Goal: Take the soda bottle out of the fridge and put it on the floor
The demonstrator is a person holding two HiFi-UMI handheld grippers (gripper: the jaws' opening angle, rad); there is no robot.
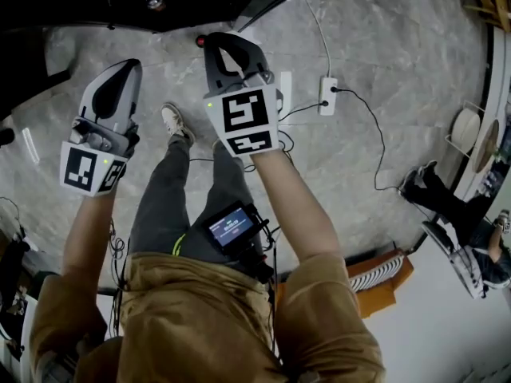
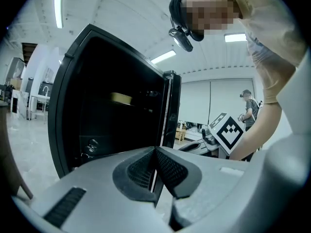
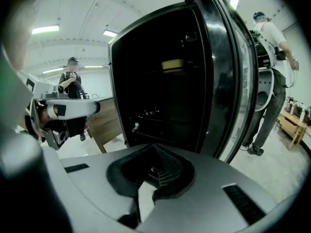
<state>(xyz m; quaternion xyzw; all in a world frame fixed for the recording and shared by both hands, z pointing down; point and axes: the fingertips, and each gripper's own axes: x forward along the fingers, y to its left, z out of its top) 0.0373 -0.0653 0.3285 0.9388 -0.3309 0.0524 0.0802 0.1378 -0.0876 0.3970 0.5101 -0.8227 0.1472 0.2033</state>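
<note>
Marble floor (image 1: 383, 46) has what looks like the soda bottle (image 1: 200, 41), only its red cap showing, at 9 o'clock off my right gripper (image 1: 227, 45); that one and my left gripper (image 1: 121, 70) are both pinched closed, empty.

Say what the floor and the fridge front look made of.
Floor: polished stone or stone-look tile, likely; grey veined marbling with a soft sheen. Fridge: dark glass in a glossy black frame, probably plastic or painted metal; bright reflections run along its edge, and shelves show faintly inside.
</note>
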